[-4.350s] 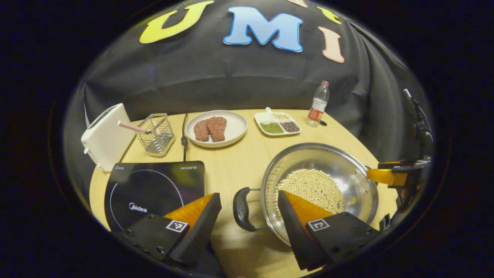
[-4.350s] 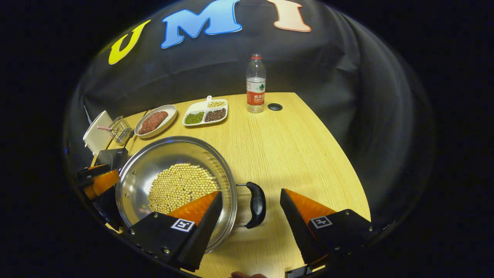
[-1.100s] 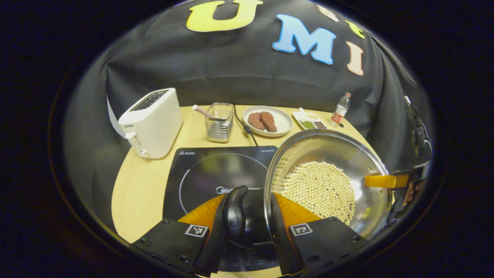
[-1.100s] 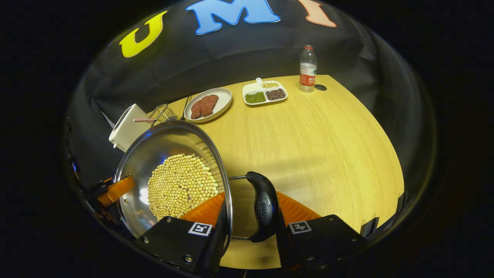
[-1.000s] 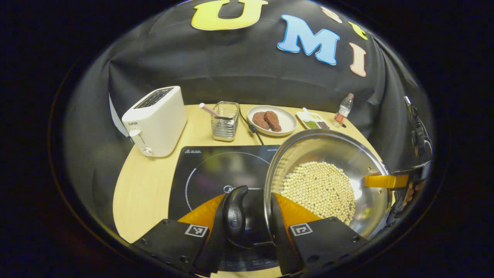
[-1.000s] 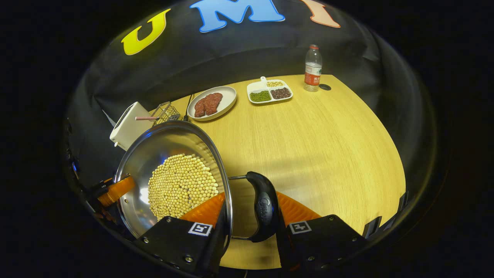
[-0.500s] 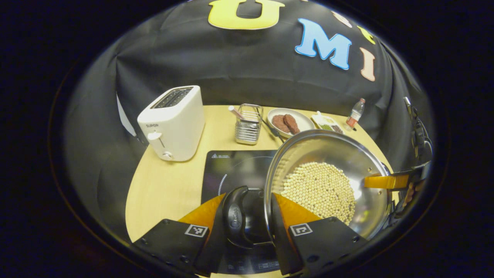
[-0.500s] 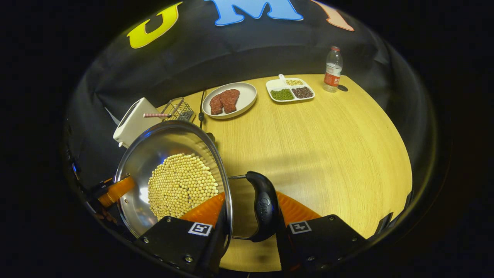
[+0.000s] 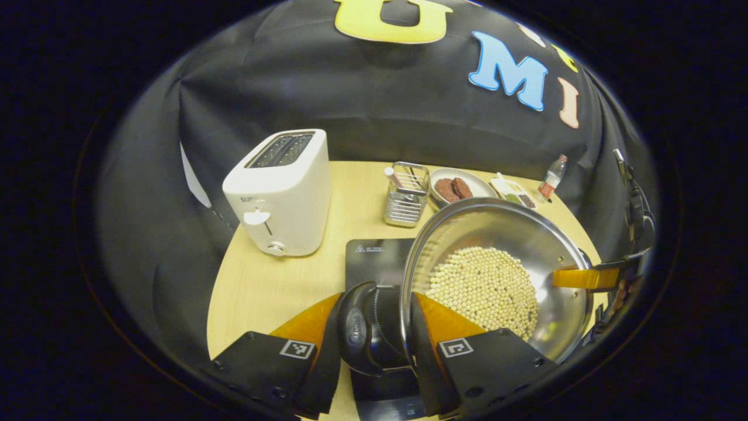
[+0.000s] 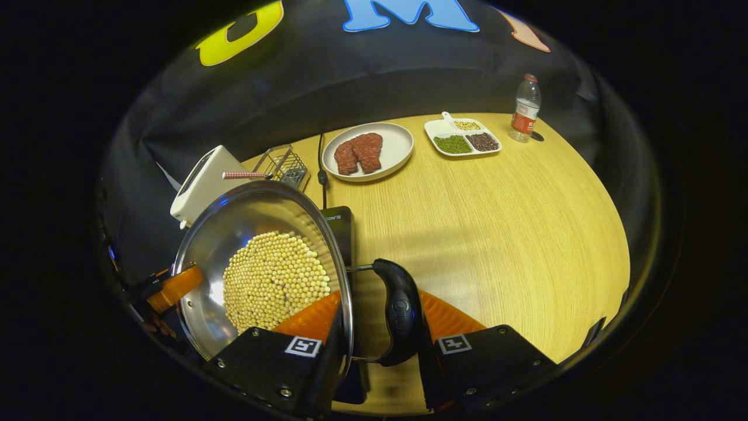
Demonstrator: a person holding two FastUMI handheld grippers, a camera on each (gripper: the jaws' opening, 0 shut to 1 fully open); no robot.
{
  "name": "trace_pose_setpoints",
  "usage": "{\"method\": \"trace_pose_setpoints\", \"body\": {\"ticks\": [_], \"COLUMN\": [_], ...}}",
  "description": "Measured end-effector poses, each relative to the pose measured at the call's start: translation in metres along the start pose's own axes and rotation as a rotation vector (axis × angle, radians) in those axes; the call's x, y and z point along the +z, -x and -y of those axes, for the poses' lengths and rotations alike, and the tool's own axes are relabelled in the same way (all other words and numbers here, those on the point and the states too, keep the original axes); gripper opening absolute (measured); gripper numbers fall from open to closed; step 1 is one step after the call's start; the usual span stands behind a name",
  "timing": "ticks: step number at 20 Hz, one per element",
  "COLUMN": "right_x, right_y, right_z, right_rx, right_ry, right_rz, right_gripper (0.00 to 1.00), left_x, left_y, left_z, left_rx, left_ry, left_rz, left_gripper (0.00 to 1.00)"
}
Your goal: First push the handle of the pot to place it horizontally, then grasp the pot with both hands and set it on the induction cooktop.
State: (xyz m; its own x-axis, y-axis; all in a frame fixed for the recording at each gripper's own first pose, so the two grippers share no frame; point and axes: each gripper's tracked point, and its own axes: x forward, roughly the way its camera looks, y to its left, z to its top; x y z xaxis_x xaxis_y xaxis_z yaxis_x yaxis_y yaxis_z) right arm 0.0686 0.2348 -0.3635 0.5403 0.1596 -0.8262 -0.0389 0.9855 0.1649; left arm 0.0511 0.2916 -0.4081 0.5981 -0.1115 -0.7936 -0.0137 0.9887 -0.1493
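Pot [image 9: 497, 275] w/ soybeans held aloft, over induction cooktop [image 9: 374, 257] near table's front-left edge. L gripper [image 9: 374, 327] pinching left handle [image 9: 356, 327]; R gripper [image 10: 380, 327] pinching right handle [image 10: 400, 313]. Handle axis runs gripper-to-gripper; cooktop directly below, so lower level.

opposite close views, sharing pot [image 9: 497, 275]

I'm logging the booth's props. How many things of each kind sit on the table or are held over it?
Pot: 1
Cooktop: 1
Toaster: 1
Wire basket: 1
Meat plate: 1
Divided dish: 1
Bottle: 1
Total: 7
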Motion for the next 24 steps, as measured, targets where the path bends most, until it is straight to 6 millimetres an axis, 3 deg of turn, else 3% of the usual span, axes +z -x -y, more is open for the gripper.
{"method": "trace_pose_setpoints", "body": {"ticks": [8,21,22,23,24], "right_x": [-0.001,0.004,0.004,0.005,0.004], "right_y": [-0.023,-0.041,-0.042,-0.042,-0.043], "right_z": [-0.017,-0.025,-0.024,-0.023,-0.023], "right_rx": [-0.016,-0.030,-0.031,-0.031,-0.028], "right_ry": [-0.017,-0.019,-0.008,-0.009,-0.014], "right_rz": [-0.019,-0.006,-0.005,-0.001,-0.003], "right_gripper": [0.58,0.58,0.58,0.58,0.58], "left_x": [0.004,-0.001,0.000,0.001,0.001], "left_y": [-0.019,-0.043,-0.043,-0.041,-0.041], "left_z": [-0.024,-0.038,-0.039,-0.039,-0.039], "left_rx": [0.004,-0.007,-0.007,-0.009,-0.011], "left_ry": [-0.008,0.008,0.012,0.006,0.004], "left_rz": [-0.024,-0.035,-0.038,-0.035,-0.032], "left_gripper": [0.63,0.60,0.66,0.60,0.66]}}
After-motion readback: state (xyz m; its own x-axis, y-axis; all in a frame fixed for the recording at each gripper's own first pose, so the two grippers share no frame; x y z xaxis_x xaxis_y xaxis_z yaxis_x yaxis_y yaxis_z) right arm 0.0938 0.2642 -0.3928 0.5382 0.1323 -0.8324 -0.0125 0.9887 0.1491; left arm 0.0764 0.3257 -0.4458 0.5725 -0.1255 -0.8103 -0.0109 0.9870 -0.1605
